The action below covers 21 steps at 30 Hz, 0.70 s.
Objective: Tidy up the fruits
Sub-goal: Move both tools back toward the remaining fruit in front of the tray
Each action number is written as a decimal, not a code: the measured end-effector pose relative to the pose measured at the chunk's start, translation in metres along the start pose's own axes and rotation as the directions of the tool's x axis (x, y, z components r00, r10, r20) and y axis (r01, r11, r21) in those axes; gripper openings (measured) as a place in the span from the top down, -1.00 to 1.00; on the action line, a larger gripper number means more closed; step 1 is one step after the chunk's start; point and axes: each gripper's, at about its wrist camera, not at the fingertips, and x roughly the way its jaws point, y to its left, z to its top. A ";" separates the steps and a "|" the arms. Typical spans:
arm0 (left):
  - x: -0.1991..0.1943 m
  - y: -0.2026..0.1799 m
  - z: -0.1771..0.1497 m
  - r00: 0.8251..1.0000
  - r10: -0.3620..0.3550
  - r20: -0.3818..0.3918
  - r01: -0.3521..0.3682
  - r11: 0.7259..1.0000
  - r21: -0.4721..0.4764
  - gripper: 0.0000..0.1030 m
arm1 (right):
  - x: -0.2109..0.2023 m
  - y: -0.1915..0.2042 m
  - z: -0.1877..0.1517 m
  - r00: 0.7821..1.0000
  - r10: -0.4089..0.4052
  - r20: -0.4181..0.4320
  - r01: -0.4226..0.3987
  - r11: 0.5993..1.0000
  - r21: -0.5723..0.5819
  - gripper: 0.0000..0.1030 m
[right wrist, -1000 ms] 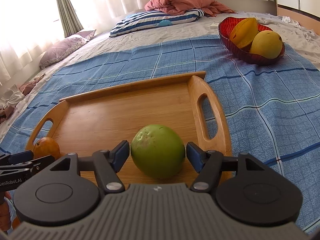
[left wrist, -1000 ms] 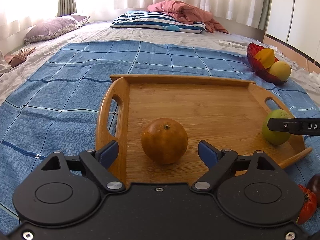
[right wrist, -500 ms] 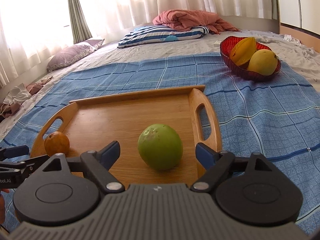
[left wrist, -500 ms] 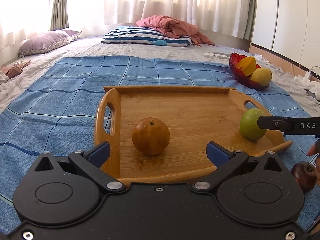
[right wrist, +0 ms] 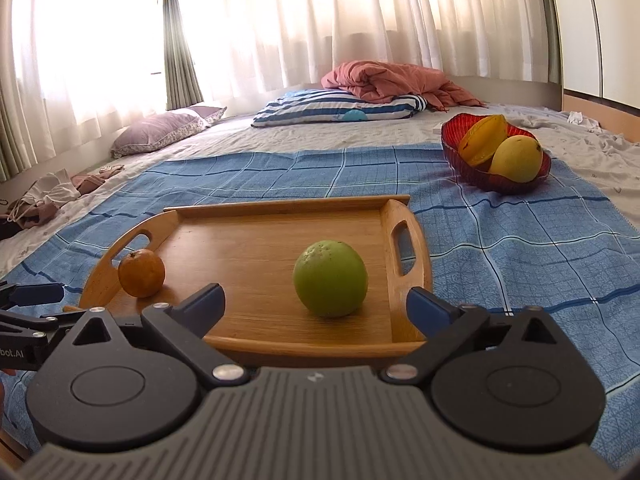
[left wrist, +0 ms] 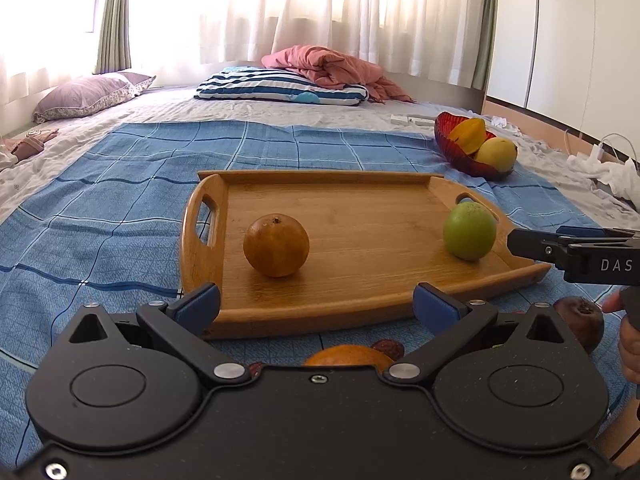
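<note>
Two fruits sit on the wooden tray (left wrist: 360,216): an orange (left wrist: 276,245) near the left handle and a green fruit (left wrist: 469,231) near the right handle, well apart, both resting on the tray floor. Tray lies on a blue checked blanket (left wrist: 120,184) spread over the bed. Left gripper (left wrist: 316,304) has its jaws spread wide, empty, held just short of the tray's near edge with the orange ahead of it. Right gripper (right wrist: 316,304) is also spread wide and empty, near edge of the tray between its fingers, green fruit (right wrist: 330,278) ahead and centred in the gap but not touching either finger. From the right view the orange (right wrist: 141,273) sits at the tray's far left, beside the handle cutout. Off the tray, close to the left gripper body: another orange fruit (left wrist: 348,354) partly hidden under it, and a dark reddish fruit (left wrist: 580,322) on the blanket at right. Red bowl (right wrist: 472,168) further back on the right holds a yellow mango (right wrist: 516,159) and an orange-yellow starfruit (right wrist: 482,139). Striped pillow (right wrist: 340,108) and a pink quilt (right wrist: 396,80) at the head of the bed.
</note>
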 end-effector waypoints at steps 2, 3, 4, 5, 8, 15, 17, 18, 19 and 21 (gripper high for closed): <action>-0.004 -0.001 -0.004 1.000 0.005 0.007 -0.005 1.000 -0.003 -0.99 | -0.006 0.002 -0.005 1.000 -0.005 0.022 0.006 1.000 -0.016 -1.00; -0.006 -0.001 -0.005 1.000 0.009 0.009 -0.009 1.000 -0.006 -0.99 | -0.010 0.003 -0.008 0.999 -0.011 0.033 0.011 1.000 -0.025 -1.00; -0.007 -0.002 -0.007 1.000 0.012 0.010 -0.012 1.000 -0.011 -0.99 | -0.013 0.004 -0.011 0.999 -0.018 0.044 0.019 0.999 -0.034 -1.00; -0.009 -0.002 -0.010 1.000 0.013 0.012 -0.013 1.000 -0.014 -0.99 | -0.016 0.005 -0.014 0.998 -0.025 0.054 0.027 0.999 -0.043 -1.00; -0.014 -0.003 -0.017 1.000 0.020 0.015 -0.019 1.000 -0.016 -0.99 | -0.023 0.008 -0.021 0.996 -0.042 0.080 0.048 0.997 -0.066 -1.00; -0.025 -0.007 -0.031 0.999 0.037 0.023 -0.037 0.999 0.002 -0.99 | -0.040 0.008 -0.042 0.987 -0.087 0.137 0.095 0.994 -0.052 -1.00; -0.027 -0.009 -0.035 0.999 0.038 0.023 -0.038 0.999 0.011 -0.99 | -0.045 0.007 -0.049 0.983 -0.101 0.155 0.108 0.993 -0.039 -1.00; -0.028 -0.010 -0.036 0.999 0.040 0.023 -0.040 0.999 0.015 -0.99 | -0.046 0.007 -0.053 0.980 -0.111 0.165 0.118 0.992 -0.033 -1.00; -0.029 -0.011 -0.039 0.999 0.043 0.022 -0.043 0.999 0.018 -0.99 | -0.047 0.006 -0.056 0.977 -0.122 0.174 0.129 0.991 -0.030 -1.00; -0.030 -0.012 -0.041 0.999 0.048 0.023 -0.049 0.999 0.021 -0.99 | -0.049 0.007 -0.061 0.972 -0.141 0.186 0.150 0.988 -0.032 -1.00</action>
